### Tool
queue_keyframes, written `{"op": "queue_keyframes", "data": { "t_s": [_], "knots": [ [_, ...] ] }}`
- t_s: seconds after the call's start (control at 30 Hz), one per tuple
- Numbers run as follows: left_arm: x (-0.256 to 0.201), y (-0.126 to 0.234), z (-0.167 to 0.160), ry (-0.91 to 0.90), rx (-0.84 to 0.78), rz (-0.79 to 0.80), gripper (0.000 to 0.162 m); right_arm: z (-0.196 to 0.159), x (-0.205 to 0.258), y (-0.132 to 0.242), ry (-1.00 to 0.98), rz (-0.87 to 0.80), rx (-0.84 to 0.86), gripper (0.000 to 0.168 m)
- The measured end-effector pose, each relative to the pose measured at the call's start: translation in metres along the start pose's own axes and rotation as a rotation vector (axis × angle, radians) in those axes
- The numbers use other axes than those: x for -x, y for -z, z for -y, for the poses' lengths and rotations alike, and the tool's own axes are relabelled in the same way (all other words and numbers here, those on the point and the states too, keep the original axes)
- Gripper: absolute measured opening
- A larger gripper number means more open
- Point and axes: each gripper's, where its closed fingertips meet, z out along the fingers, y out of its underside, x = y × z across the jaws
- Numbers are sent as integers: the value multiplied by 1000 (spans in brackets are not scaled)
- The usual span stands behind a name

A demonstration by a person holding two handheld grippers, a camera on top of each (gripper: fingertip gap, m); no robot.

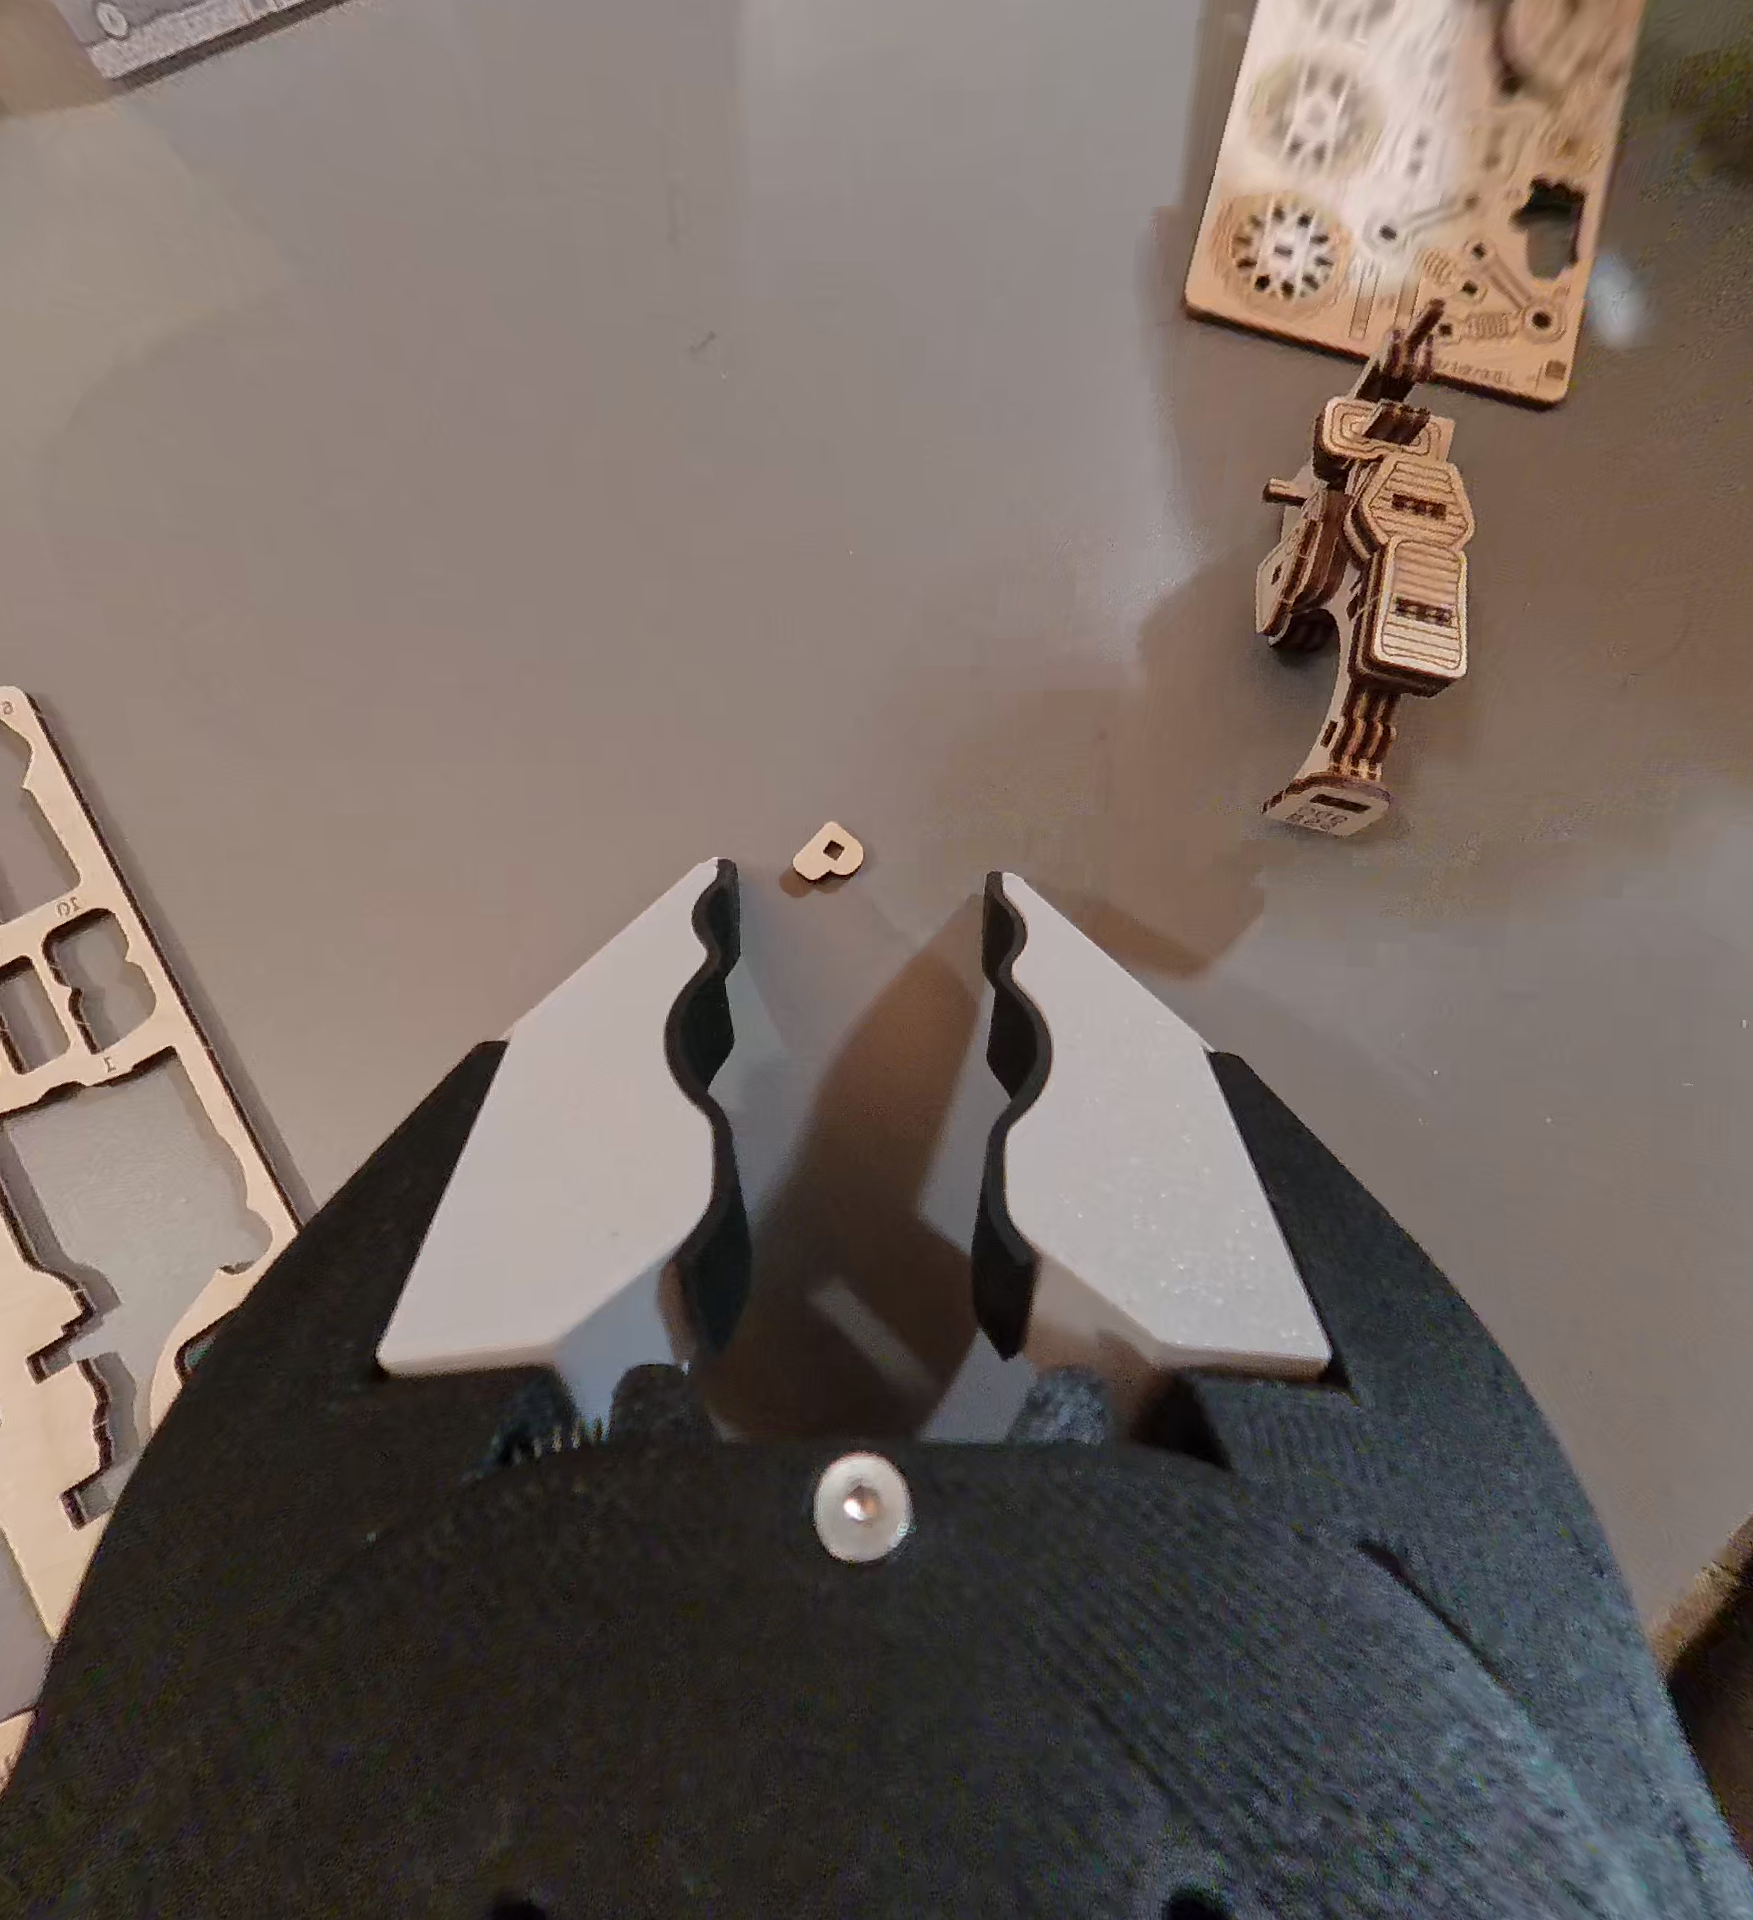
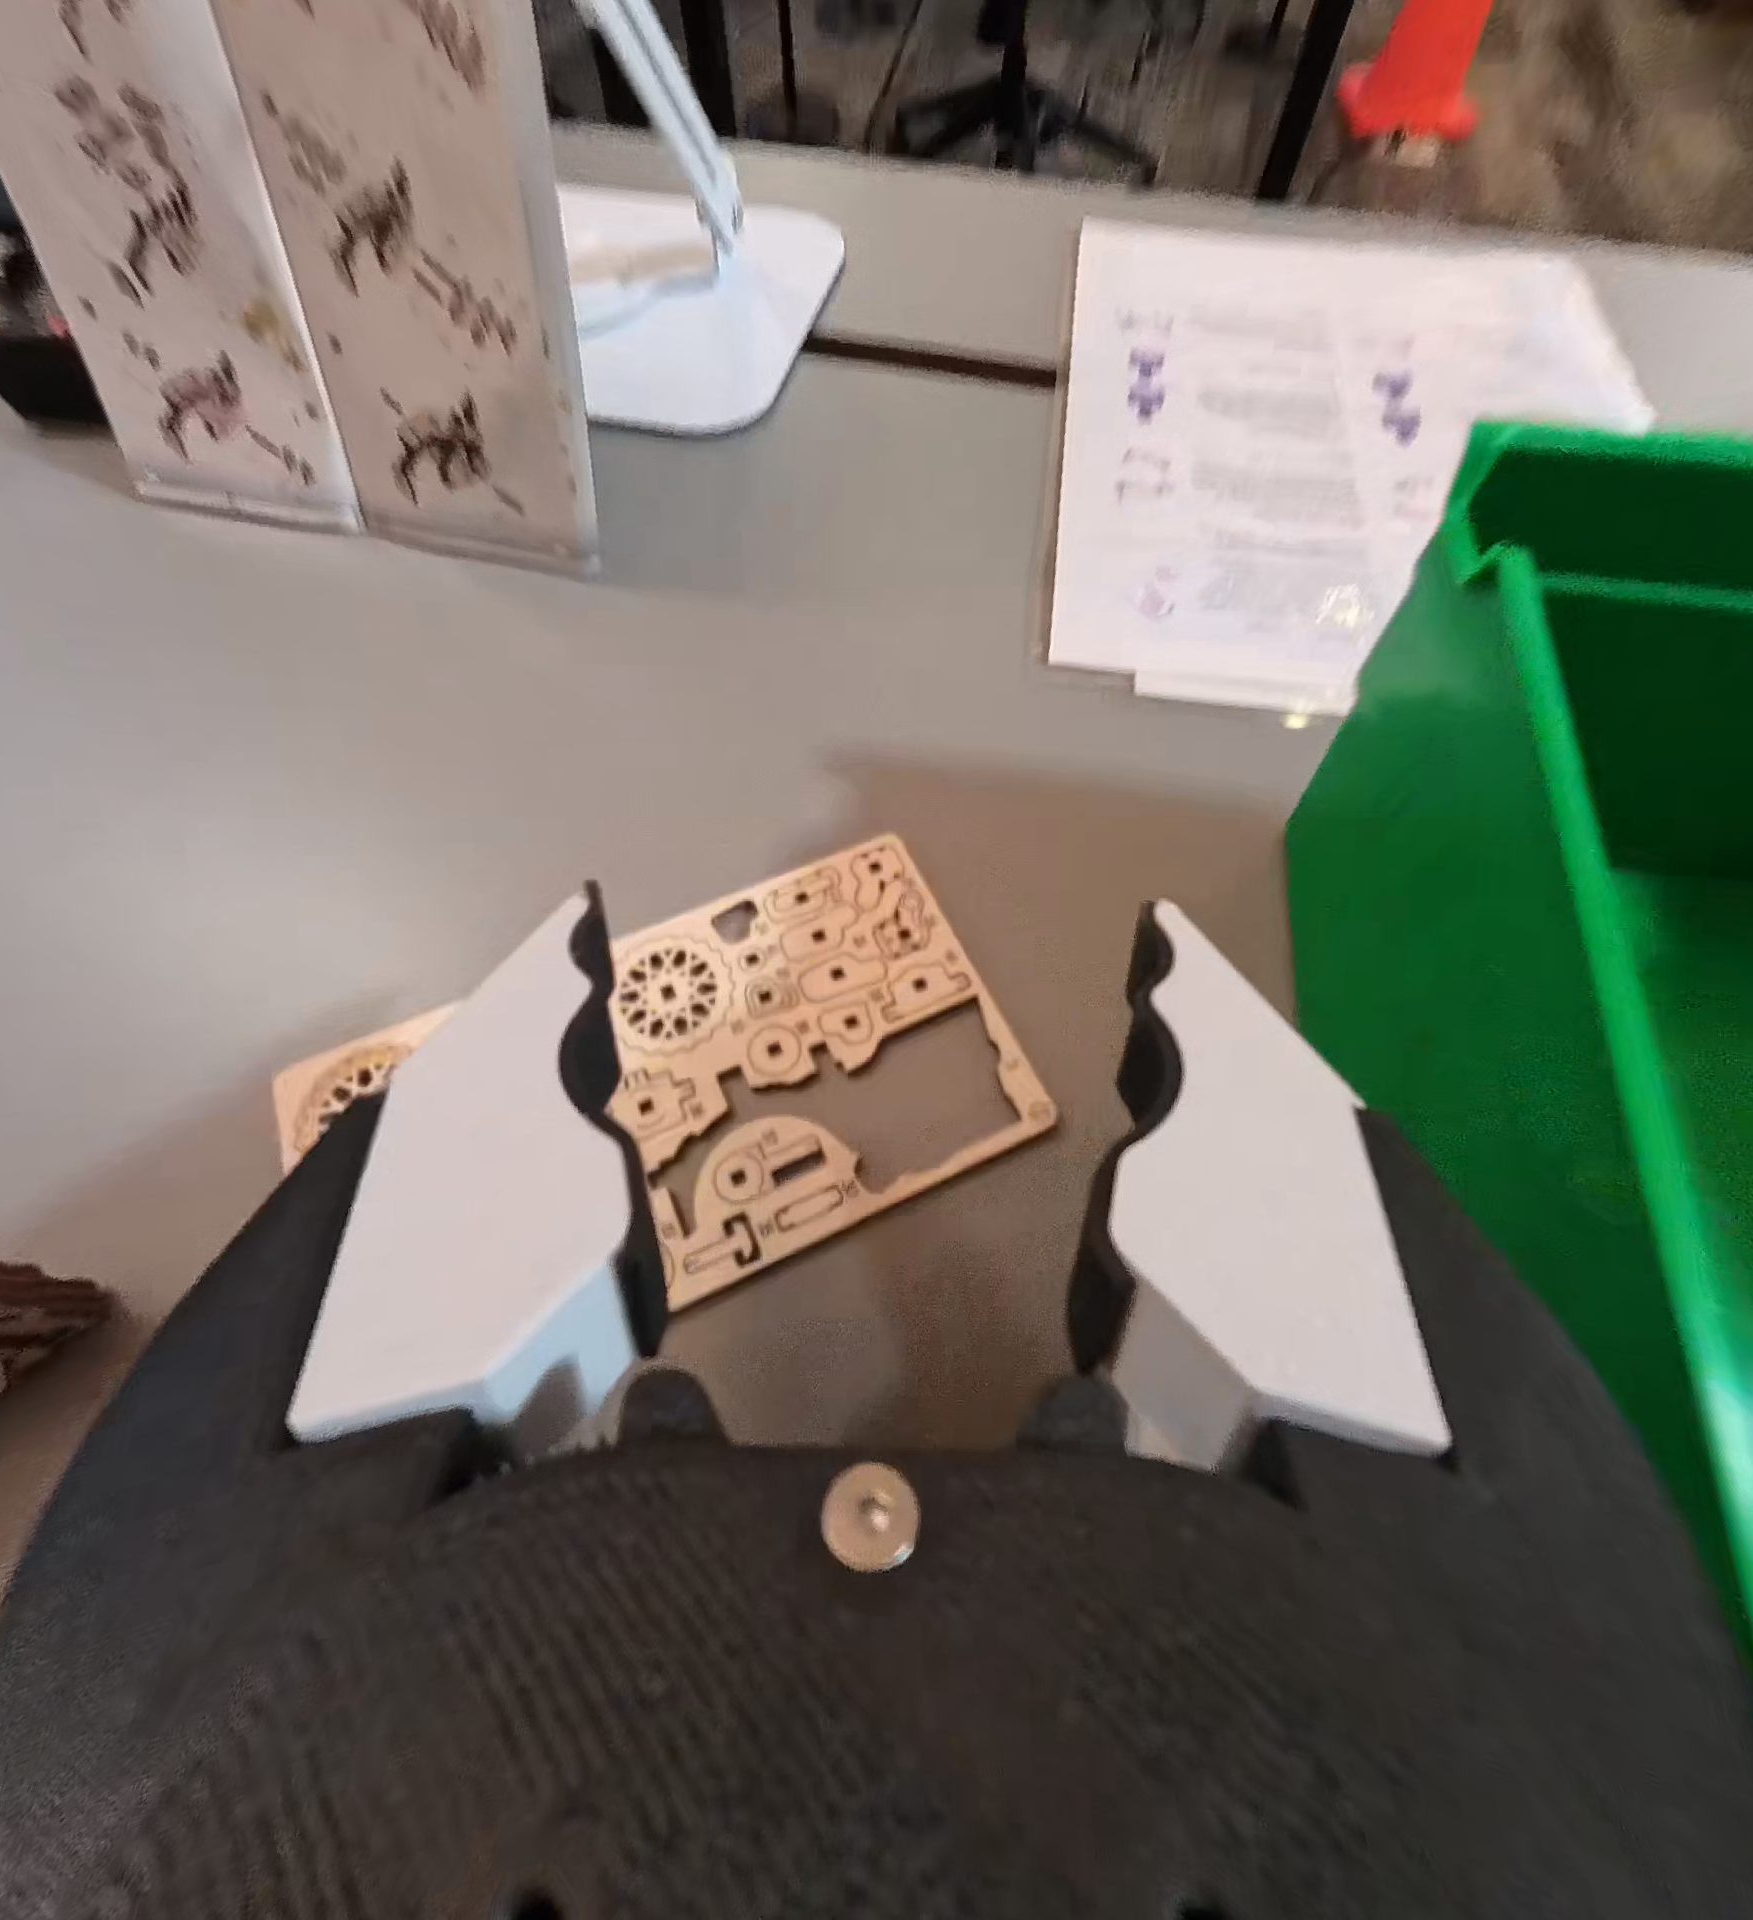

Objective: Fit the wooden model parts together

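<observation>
L gripper (image 1: 861,883) gaping by small wooden piece (image 1: 828,854), R gripper (image 2: 872,914) gaping

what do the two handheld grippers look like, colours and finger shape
Both look alike. The left gripper and the right gripper each have a rounded black body with a ribbed, printed-looking texture and one silver screw in the middle. Each carries two light grey wedge-shaped fingers, lined inside with wavy black pads. No cables, sleeves or hands show.

small piece (image 1: 829,854) centre, punched sheet (image 1: 51,1122) left, model (image 1: 1365,582) right
</observation>
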Motion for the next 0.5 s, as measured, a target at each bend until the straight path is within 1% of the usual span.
{"op": "queue_keyframes", "data": {
  "t_s": [0.07,0.17,0.23,0.4,0.5],
  "knots": [
    [0,0,0,0,0,0,48,12,1,6,4,-6,-67,98],
    [0,0,0,3,0,0,46,17,4,8,18,-1,-109,97],
    [1,0,0,11,-2,3,44,22,12,10,31,36,-144,97],
    [7,1,1,44,-6,18,32,29,30,14,0,135,-202,92],
    [6,0,2,41,-5,14,31,29,37,16,22,156,-214,89]
  ]
}}
